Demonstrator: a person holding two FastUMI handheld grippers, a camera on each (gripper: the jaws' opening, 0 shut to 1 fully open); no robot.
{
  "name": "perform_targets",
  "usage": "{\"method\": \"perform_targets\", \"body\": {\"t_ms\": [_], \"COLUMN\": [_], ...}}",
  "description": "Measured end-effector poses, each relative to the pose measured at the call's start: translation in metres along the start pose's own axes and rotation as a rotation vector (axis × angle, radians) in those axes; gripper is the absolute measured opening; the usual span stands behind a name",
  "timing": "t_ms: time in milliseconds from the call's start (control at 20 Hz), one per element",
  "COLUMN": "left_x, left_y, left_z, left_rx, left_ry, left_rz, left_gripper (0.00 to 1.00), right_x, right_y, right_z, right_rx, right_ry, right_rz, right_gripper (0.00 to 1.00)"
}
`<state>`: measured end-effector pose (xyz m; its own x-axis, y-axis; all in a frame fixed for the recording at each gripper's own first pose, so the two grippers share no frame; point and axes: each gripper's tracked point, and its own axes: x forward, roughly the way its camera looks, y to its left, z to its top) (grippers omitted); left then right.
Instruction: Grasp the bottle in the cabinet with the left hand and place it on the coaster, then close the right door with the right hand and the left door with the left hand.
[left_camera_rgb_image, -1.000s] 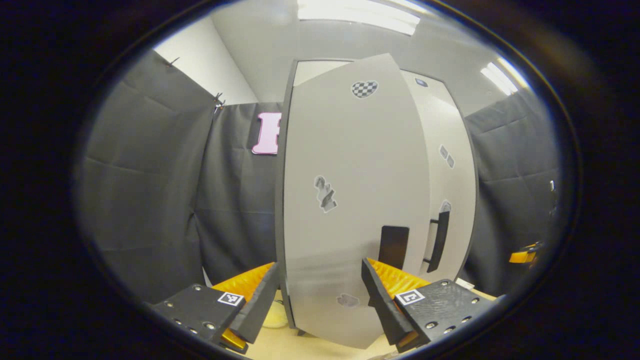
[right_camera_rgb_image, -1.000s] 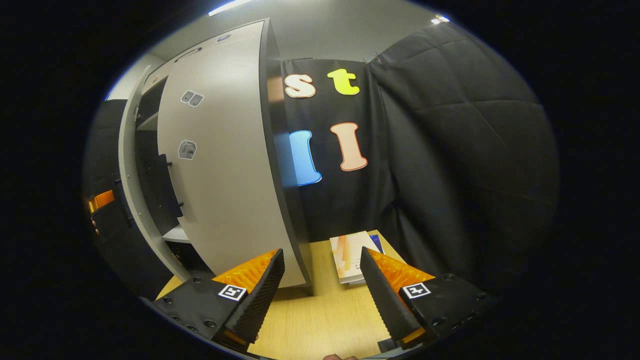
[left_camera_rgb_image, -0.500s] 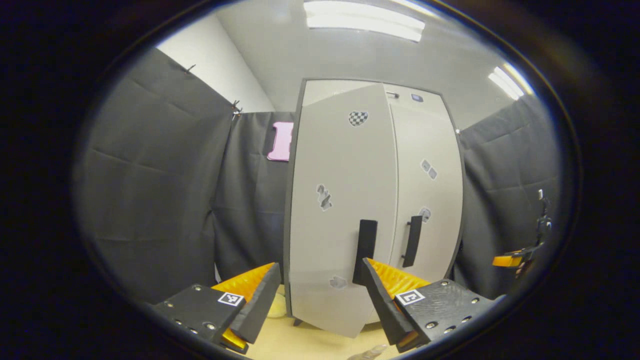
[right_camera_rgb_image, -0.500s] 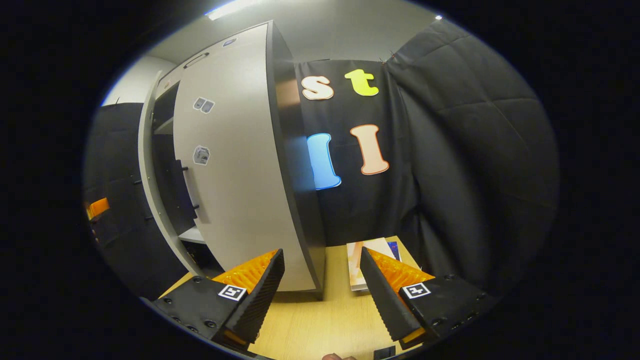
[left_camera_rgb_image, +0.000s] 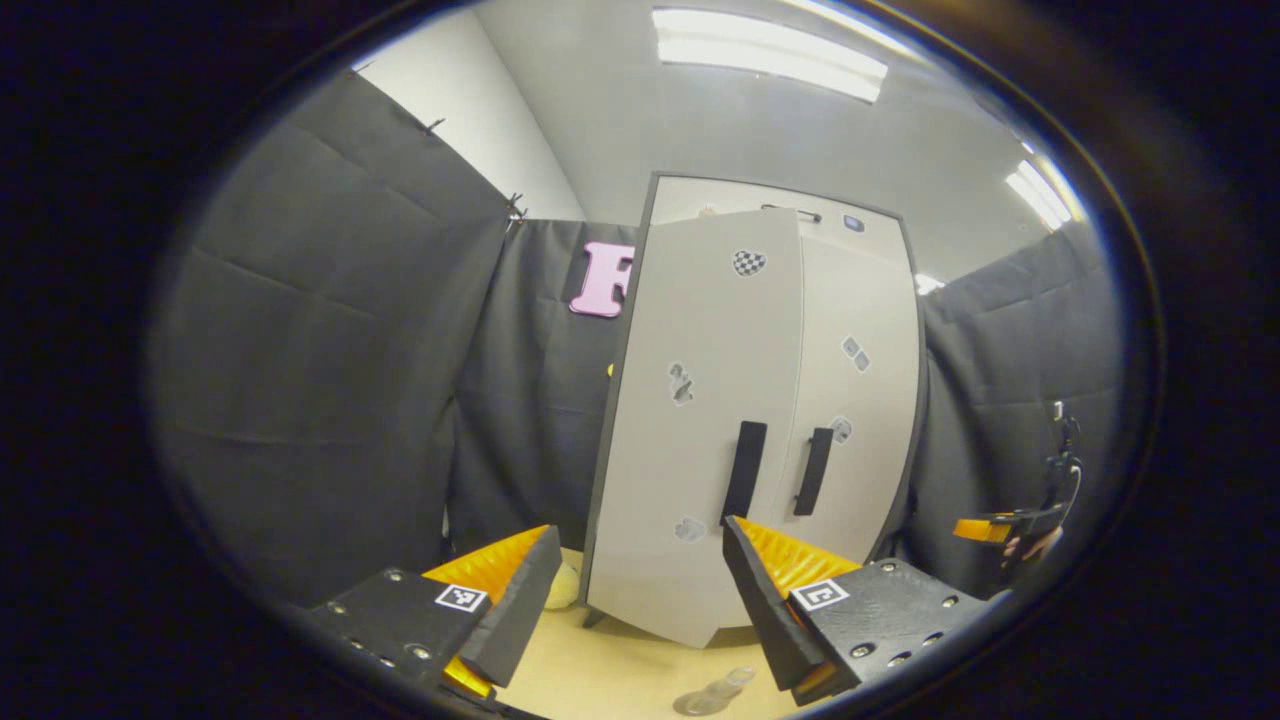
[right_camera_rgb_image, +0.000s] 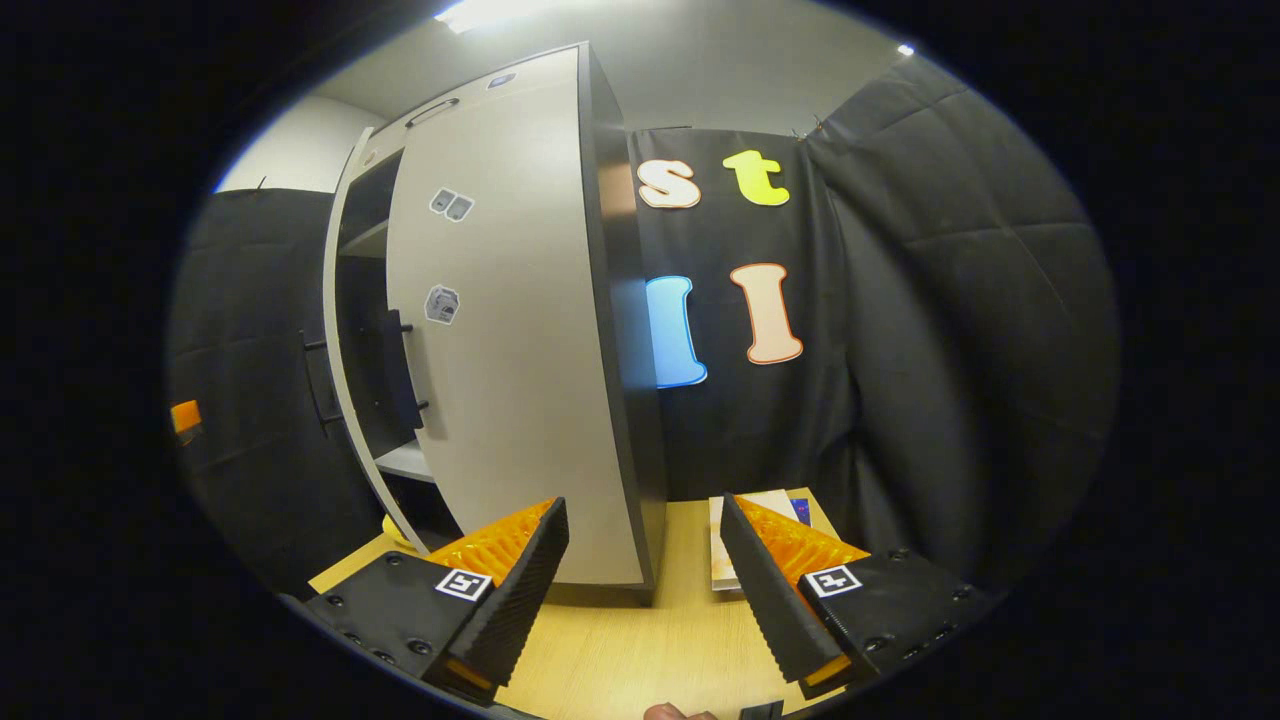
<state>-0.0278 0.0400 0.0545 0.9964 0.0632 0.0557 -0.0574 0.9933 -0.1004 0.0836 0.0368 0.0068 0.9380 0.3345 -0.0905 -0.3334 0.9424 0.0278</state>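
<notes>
Left gripper (left_camera_rgb_image: 640, 600) fingers wide, empty, set back on the near side of the left door (left_camera_rgb_image: 700, 420), which stands just ajar. Right door (right_camera_rgb_image: 510, 360) looks shut. Right gripper (right_camera_rgb_image: 645, 590) fingers wide, holding nothing, off near the cabinet's right corner. Bottle (left_camera_rgb_image: 715, 692) lies low on the desk (left_camera_rgb_image: 610, 680); I cannot make out the coaster.

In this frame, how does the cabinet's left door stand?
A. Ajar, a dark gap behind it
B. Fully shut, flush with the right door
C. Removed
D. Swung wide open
A: the right gripper view shows the left door off the cabinet, shelves visible behind it.
</notes>
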Motion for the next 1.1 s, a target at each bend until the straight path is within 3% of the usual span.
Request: {"method": "perform_targets", "body": {"t_ms": [150, 500, 1100], "left_x": [-0.002, -0.002, 0.007], "left_y": [0.004, 0.025, 0.051], "left_z": [0.003, 0.011, 0.005], "left_rx": [-0.004, 0.039, 0.091], "left_ry": [-0.006, -0.022, -0.019], "left_rz": [-0.010, -0.012, -0.011], "left_gripper": [0.94, 0.94, 0.94], "right_x": [0.001, 0.016, 0.041], "right_y": [0.006, 0.033, 0.065], "right_z": [-0.005, -0.025, -0.018], "right_rx": [0.006, 0.036, 0.006], "right_ry": [-0.020, 0.064, 0.026], "right_rz": [-0.029, -0.037, -0.052], "right_gripper": [0.97, 0.98, 0.98]}}
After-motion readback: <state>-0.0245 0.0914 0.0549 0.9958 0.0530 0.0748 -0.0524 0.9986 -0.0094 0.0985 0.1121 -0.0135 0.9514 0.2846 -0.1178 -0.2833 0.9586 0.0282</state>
